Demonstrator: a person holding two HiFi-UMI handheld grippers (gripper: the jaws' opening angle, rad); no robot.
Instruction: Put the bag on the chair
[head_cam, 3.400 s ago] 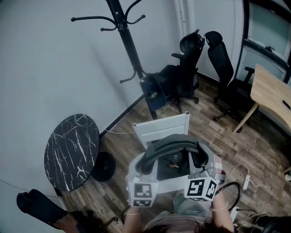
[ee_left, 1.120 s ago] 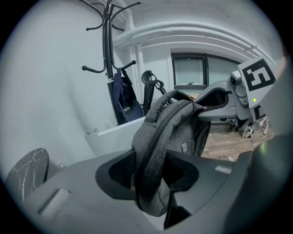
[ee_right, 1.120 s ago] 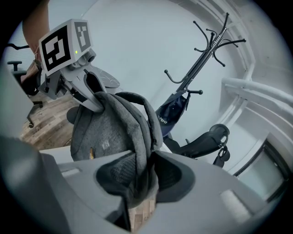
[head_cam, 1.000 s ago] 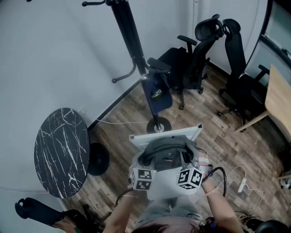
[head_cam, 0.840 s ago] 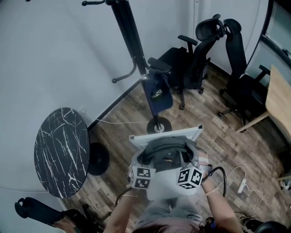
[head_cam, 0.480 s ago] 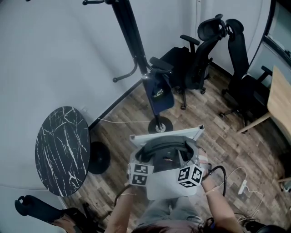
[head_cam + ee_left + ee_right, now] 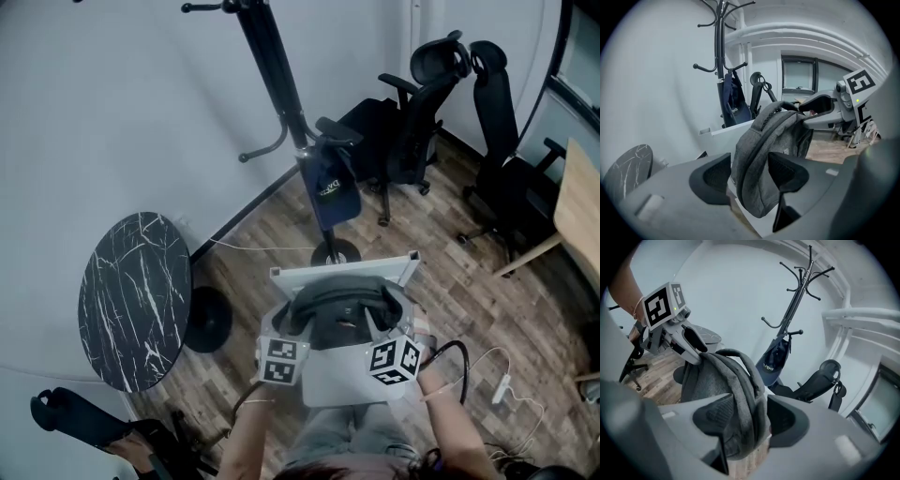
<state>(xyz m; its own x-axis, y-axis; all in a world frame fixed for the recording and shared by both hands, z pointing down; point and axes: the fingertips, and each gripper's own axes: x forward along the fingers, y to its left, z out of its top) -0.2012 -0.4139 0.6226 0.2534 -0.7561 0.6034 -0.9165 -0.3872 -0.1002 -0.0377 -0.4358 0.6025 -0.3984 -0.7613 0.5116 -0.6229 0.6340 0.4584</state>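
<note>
The grey backpack [image 7: 337,314] stands upright on the white chair [image 7: 343,272], its back against the backrest. My left gripper [image 7: 286,330] is at the bag's left side and my right gripper [image 7: 395,328] at its right side. In the left gripper view the bag [image 7: 783,136] stands between the left gripper's [image 7: 750,171] spread jaws, which are opening with a gap beside it. In the right gripper view the grey straps [image 7: 740,380] hang between the right gripper's [image 7: 747,416] jaws, which are opening too.
A black coat stand [image 7: 281,84] with a dark blue bag [image 7: 336,192] rises just behind the chair. A round black marble table [image 7: 136,300] is at the left. Black office chairs [image 7: 417,112] and a wooden desk [image 7: 581,206] are at the right; cables [image 7: 487,375] lie on the floor.
Both grippers' jaws have spread wider around the bag. Since the earliest frame the bag has come down onto the chair seat; in the last second it stays put.
</note>
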